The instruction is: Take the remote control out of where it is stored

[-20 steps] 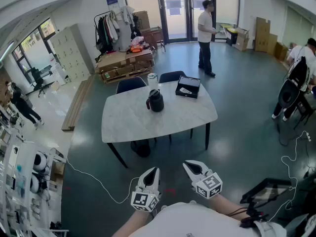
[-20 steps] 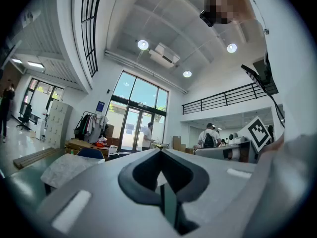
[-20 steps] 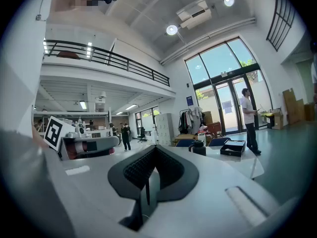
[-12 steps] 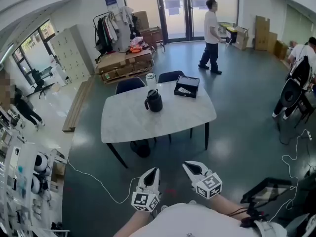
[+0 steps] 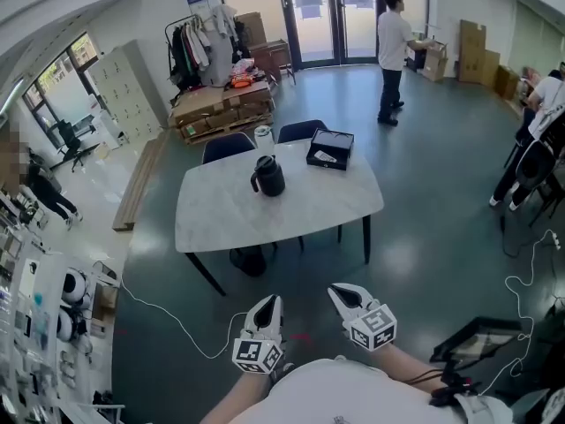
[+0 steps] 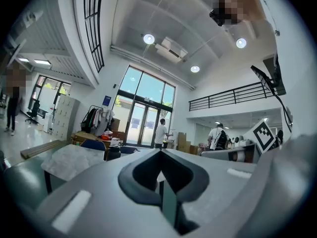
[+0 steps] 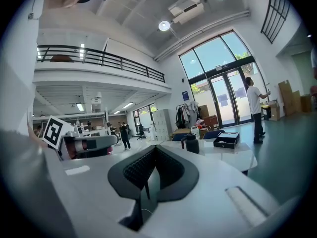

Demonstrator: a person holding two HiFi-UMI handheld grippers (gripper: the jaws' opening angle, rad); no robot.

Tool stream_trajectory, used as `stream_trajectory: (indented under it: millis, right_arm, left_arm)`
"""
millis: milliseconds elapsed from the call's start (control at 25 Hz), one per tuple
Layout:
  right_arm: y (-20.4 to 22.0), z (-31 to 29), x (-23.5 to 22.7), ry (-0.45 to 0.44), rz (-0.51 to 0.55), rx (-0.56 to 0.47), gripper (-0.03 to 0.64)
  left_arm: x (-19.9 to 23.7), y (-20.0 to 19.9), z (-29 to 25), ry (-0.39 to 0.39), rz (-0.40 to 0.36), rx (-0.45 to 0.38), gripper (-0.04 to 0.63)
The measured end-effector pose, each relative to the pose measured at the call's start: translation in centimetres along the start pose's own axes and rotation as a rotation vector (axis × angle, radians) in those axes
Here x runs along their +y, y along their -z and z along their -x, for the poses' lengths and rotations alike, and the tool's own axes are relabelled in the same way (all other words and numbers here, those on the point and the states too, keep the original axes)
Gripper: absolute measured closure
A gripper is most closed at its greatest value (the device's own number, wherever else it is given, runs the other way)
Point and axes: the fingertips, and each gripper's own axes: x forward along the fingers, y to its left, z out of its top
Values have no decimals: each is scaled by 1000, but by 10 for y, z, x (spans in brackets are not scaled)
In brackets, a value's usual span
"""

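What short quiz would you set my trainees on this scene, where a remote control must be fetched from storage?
1. Fill in: the jaws of the left gripper and the right gripper are both ___.
2. The open black rectangular box rests on: A the floor; B the white marble-look table; C a blue chair.
3. True or false: in the head view, the black lidded jug stands on the table, left of the box.
Key: 1 shut; 2 B; 3 true.
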Motion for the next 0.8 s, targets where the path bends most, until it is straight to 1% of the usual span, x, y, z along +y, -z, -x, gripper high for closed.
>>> stream_trajectory:
  millis: [160,280,400,600,720,800]
  right_arm:
    - [-2,7,-25,-3,-28,15,590]
    - [-3,7,-37,-9,-43,27,591]
    - [10,-4,-51,3,-82,51,591]
    - [16,-44,-78,5,-88,69,591]
    - [14,-72,-102,22,-79,74,589]
    - [11,-91,-118,40,-77,83,590]
  left_arm:
    - [-4,-2,-15,-57,33,8,594]
    - [-1,-4,-21,-92,30,17,595]
    - [10,8,-27,-118,34,52,595]
    - [43,26,-59,-133,47,76,595]
    - [68,31,-96,-120,55,71,594]
    - [88,28,-126,-108,61,67,595]
